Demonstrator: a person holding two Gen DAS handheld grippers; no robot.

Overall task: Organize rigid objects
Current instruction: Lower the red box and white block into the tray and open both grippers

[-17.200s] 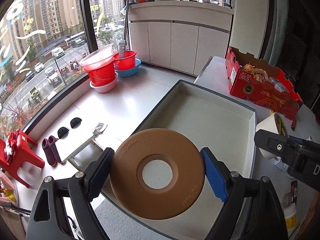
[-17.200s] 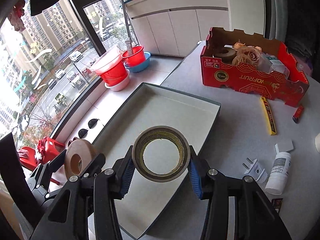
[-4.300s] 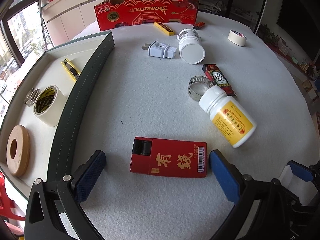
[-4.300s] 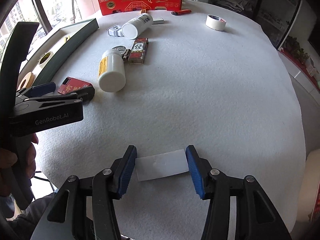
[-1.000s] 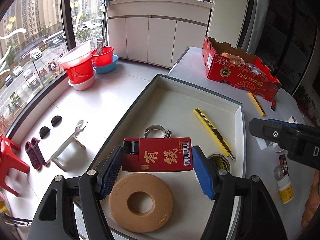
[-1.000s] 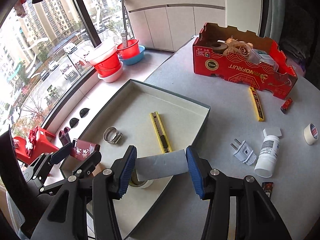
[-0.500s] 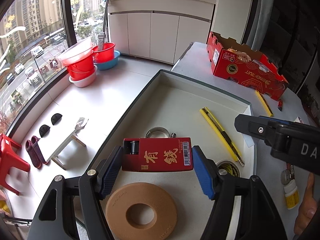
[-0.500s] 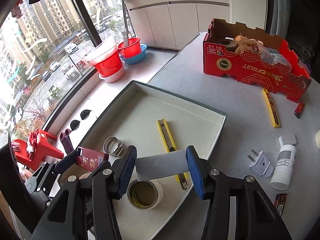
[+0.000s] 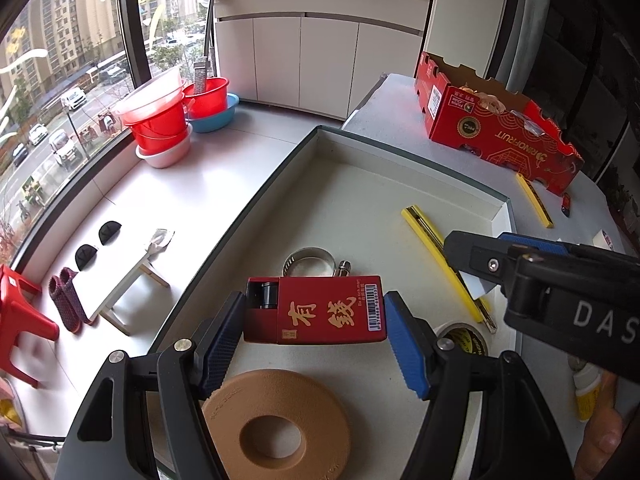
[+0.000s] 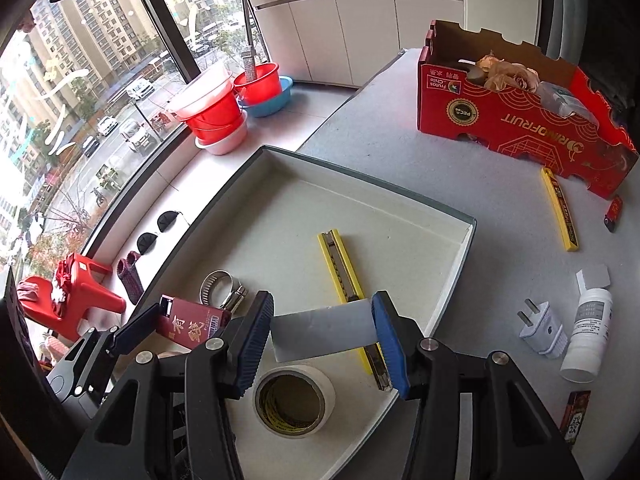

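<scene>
My left gripper (image 9: 314, 330) is shut on a red box with gold Chinese characters (image 9: 316, 310), held above the near end of the shallow white tray (image 9: 360, 200). My right gripper (image 10: 324, 334) is shut on a flat grey-white card (image 10: 324, 332), held over the tray's near right part. In the tray lie a tan foam ring (image 9: 276, 426), a metal hose clamp (image 9: 310, 260), a yellow utility knife (image 10: 346, 276) and a roll of tape (image 10: 294, 400). The red box also shows in the right wrist view (image 10: 192, 326).
On the grey table to the right lie a red cardboard fruit box (image 10: 520, 120), a yellow knife (image 10: 560, 208), a small red lighter (image 10: 612, 212), a white plug (image 10: 540, 326), a white bottle (image 10: 588, 332) and a white square (image 10: 594, 276). The floor drops away left of the tray.
Both grippers have moved forward over the tray with their loads. The right gripper has come in closer beside the left.
</scene>
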